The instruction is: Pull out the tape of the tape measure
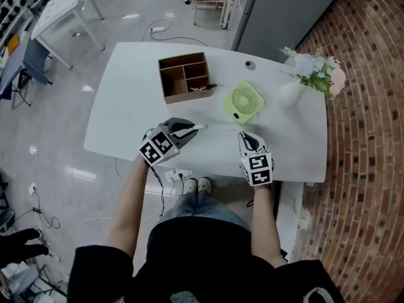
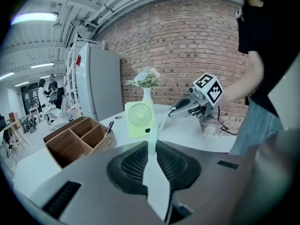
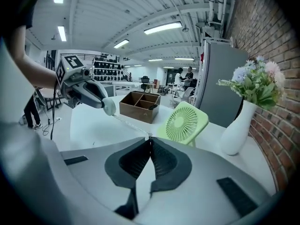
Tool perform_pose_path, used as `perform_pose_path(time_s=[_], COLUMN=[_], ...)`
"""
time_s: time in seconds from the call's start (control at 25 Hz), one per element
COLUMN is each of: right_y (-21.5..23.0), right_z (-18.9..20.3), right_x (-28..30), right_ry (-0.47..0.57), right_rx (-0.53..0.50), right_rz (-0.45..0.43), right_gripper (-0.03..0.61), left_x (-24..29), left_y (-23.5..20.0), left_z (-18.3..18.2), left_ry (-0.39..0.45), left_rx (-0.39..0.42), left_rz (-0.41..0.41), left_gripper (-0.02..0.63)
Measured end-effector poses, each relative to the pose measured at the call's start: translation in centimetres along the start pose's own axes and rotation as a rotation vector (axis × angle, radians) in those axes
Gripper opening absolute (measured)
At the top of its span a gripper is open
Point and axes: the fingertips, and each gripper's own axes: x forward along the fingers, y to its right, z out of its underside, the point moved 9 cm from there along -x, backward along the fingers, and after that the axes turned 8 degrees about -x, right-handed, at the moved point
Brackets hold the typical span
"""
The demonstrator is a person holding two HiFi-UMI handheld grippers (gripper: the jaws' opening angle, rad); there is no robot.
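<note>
Only the right gripper view shows the right gripper [image 3: 149,137] pinching the tape [image 3: 127,123] by its tip; the left gripper [image 3: 104,103] grips the tape measure [image 3: 109,107] at ten o'clock, and the box [image 3: 138,109] holds a pen [image 3: 153,106].

- left claw [image 1: 197,128]: smooth grey moulded shell that narrows to a slim nose
- right claw [image 1: 242,135]: the same grey shell and shape
- left marker cube [image 1: 158,149] and right marker cube [image 1: 257,168]: white faces printed with black square patterns
- pads [image 3: 164,161]: black, finely ribbed, each set in a dark scooped hollow of the shell
- slots [image 3: 234,190]: small dark rectangles in the grey shell, one to either side of the pads
- cable [image 3: 54,109]: thin and black, hanging from the rear of the left claw
- top [image 1: 202,257]: black, with short sleeves
- jeans [image 1: 196,207]: blue denim
- shoes [image 1: 205,185]: white
</note>
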Motion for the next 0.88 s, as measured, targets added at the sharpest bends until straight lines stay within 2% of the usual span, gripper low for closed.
perform_pose_path(time_s=[0.64, 0.88], right_y=[3.7, 4.2], right_z=[3.2, 3.8], right_x=[-1.8, -2.5], right_ry=[-0.078, -0.105], right_rx=[0.06, 0.035], right_rz=[0.115, 0.142], right_gripper=[0.005, 0.005], left_x=[-2.4, -3.4], left_y=[-1.8, -2.7], left_z=[3.3, 4.2], left_ry=[-0.074, -0.094], left_rx=[-0.028, -0.036], left_rz=[-0.045, -0.061], left_gripper=[0.07, 0.069])
